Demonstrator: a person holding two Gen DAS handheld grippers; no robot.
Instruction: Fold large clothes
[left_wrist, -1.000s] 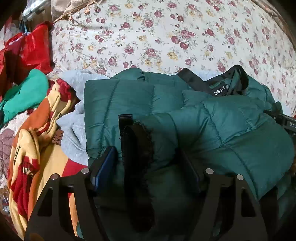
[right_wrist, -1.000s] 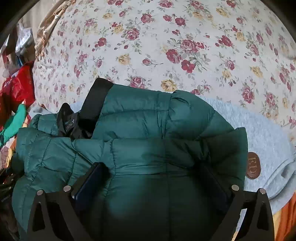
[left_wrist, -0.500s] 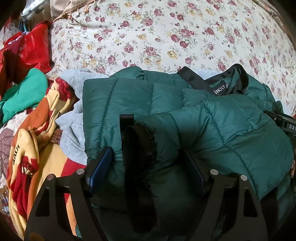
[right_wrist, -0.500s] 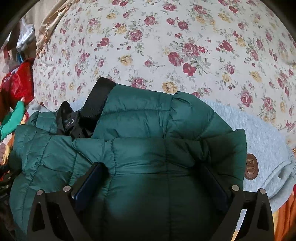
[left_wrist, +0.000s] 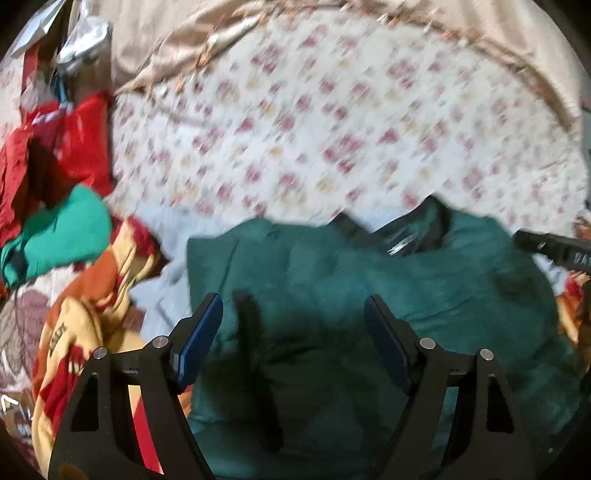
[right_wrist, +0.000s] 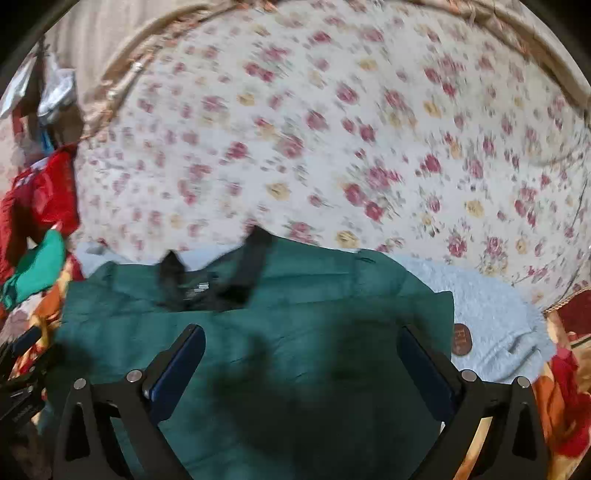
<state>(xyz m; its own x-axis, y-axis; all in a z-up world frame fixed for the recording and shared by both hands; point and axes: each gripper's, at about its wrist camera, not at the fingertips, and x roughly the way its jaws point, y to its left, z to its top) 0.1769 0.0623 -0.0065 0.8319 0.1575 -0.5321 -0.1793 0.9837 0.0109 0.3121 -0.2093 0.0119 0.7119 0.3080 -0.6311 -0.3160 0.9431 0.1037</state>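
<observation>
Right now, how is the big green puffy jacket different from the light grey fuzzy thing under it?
The green puffy jacket is dark green with a smooth, quilted look; the light grey garment is pale and fuzzy. The jacket lies on top, folded into a compact bundle; the grey garment lies underneath, with only its edges peeking out. The jacket has a black collar band; the grey one shows a small round brown patch. Both are soft clothes lying on the flowered bedspread.
</observation>
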